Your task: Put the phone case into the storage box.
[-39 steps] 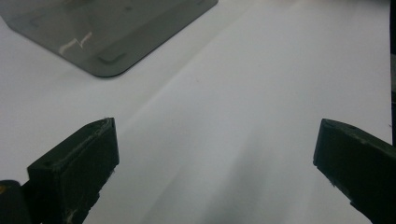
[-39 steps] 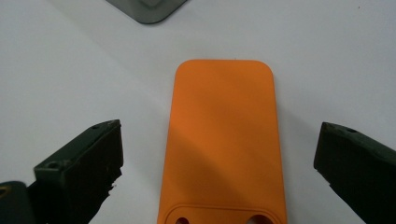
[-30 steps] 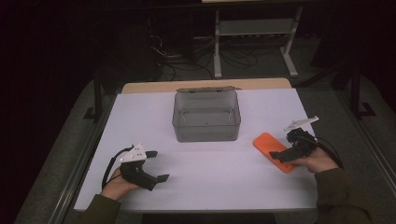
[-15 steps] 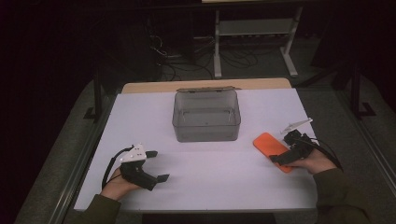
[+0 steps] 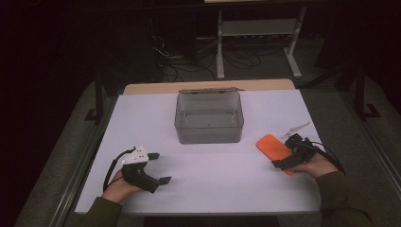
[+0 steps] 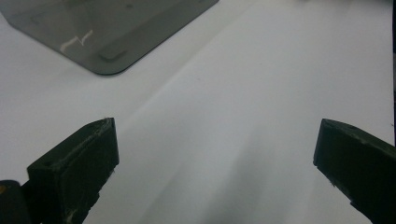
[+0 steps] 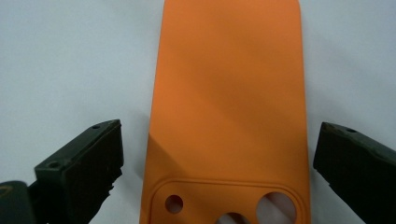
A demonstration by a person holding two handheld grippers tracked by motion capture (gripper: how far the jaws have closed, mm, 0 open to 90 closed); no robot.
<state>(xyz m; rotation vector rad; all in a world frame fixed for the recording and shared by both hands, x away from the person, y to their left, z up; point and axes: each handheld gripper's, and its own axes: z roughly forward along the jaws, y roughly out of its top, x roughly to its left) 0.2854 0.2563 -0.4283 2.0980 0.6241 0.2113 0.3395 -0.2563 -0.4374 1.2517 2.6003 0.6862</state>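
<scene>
The orange phone case lay flat on the white table, back side up, at the right side of the surface and just right of the smoky plastic box. In the right gripper view its camera cut-outs sat at the near end, closest to my jaws, and its long body ran straight away from me.

My right gripper was positioned over the near end of the case. Its jaws stood wide apart, one on each side of the case, with bare table visible between each jaw and the case's long edges. I noted no contact: the fingers were released and held nothing. In the high view the same gripper covered the near corner of the case, with my hand behind it.

My left gripper rested low over the table at the front left, well apart from the case. Its jaws were likewise spread, released, with only bare white surface between them. The box's corner appeared ahead and to the left in that view.

The box stood upright at the centre rear of the table, its lid hinged back.
</scene>
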